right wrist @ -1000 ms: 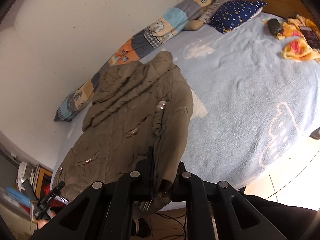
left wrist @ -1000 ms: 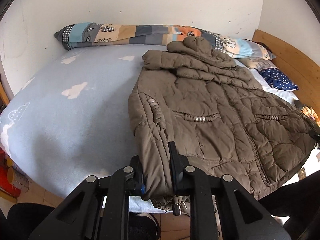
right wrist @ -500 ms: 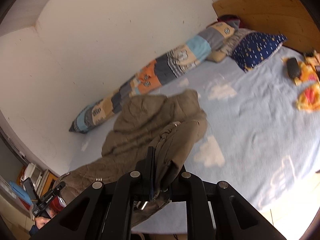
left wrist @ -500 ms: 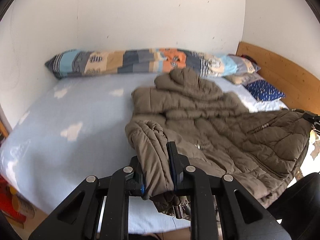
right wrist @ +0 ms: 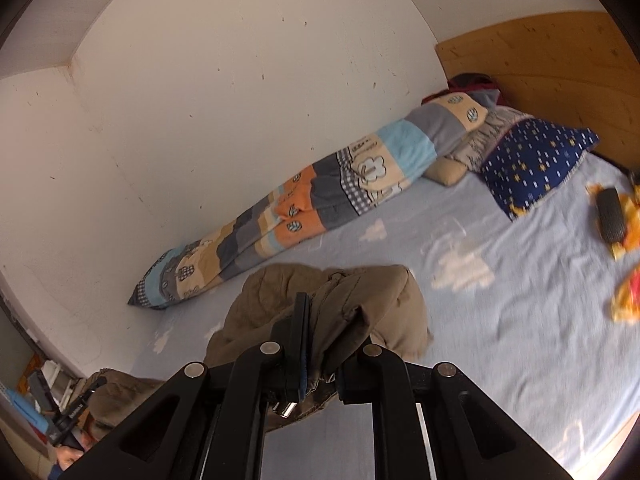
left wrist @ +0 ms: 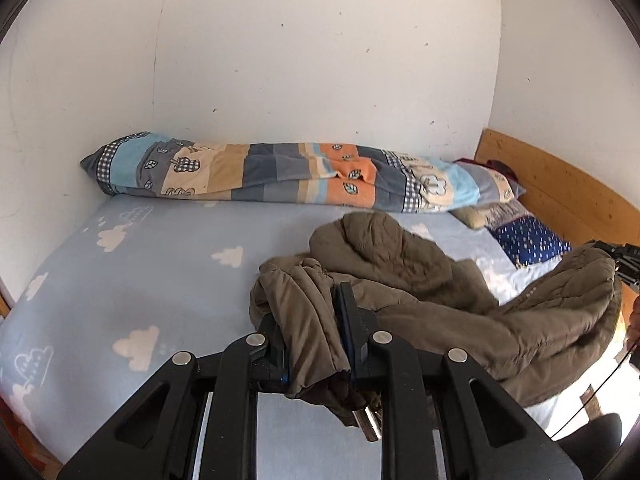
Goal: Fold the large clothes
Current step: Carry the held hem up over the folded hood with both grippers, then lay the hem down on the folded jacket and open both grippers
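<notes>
**Both jaws pinched on the jacket hem**

Jaws of the left gripper (left wrist: 312, 344) are nearly closed, clamped on a bunched fold of the brown quilted jacket (left wrist: 420, 292); the cloth fills the narrow gap between the black fingers and a metal toggle hangs below them. From that grip the jacket sags rightward across the near side of the bed sheet (left wrist: 132, 280) — pale blue with white clouds — and climbs again at the far right edge, where the right gripper (right wrist: 320, 344) holds its other corner. Those jaws are closed as tight as they go, pressed on a thick wad of jacket fabric, with another metal toggle dangling beneath. The hood end lies crumpled on the sheet in the middle of the bed, just near of the long patchwork bolster (left wrist: 280, 172) that runs along the far wall. Farther right a navy patterned pillow (right wrist: 536, 164) leans by the wooden headboard (right wrist: 560, 64), and a dark hairbrush (right wrist: 610, 216) rests on yellow-orange cloth (right wrist: 628, 292).
</notes>
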